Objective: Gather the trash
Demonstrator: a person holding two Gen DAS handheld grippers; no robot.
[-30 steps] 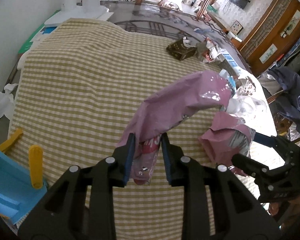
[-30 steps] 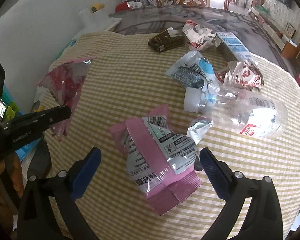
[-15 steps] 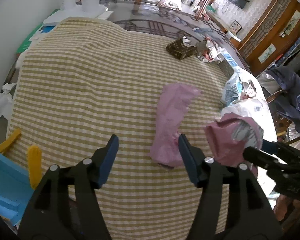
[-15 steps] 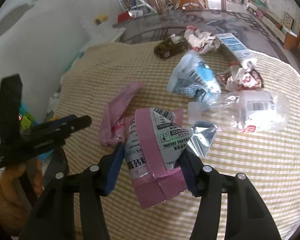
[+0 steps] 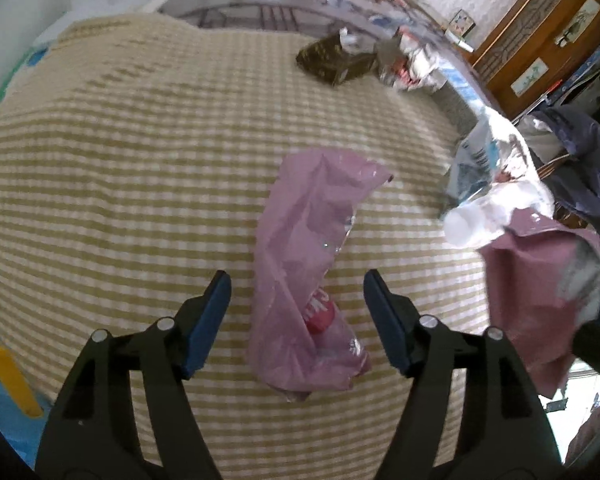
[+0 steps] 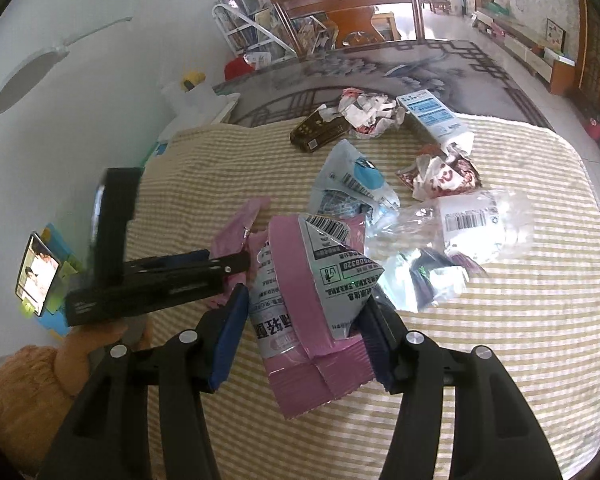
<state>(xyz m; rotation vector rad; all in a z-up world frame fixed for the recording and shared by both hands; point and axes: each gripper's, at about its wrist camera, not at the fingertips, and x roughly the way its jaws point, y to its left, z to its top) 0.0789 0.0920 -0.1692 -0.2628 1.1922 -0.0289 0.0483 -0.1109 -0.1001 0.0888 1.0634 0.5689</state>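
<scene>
A crumpled pink wrapper [image 5: 312, 260] lies flat on the yellow checked tablecloth [image 5: 140, 160]. My left gripper [image 5: 298, 320] stands open just above it, one finger on each side, neither pad touching. In the right wrist view my right gripper [image 6: 304, 336] is shut on a pink and grey snack packet [image 6: 300, 292], held tilted above the cloth. That packet [image 5: 540, 280] also shows at the right edge of the left wrist view. The pink wrapper [image 6: 236, 232] peeks out behind the left gripper's fingers [image 6: 220, 266].
More trash lies beyond: a clear plastic bottle [image 6: 472, 224], a blue and white pouch [image 6: 352, 184], a foil wrapper [image 6: 424, 280], a red and white wrapper [image 6: 444, 172], a milk carton [image 6: 432, 116], a dark box [image 6: 320, 132]. A hand in an orange sleeve [image 6: 100, 344] is at lower left.
My left gripper opened and dropped the pink wrapper onto the cloth, then sank toward it. My right gripper closed on the pink and grey packet and lifted it.
</scene>
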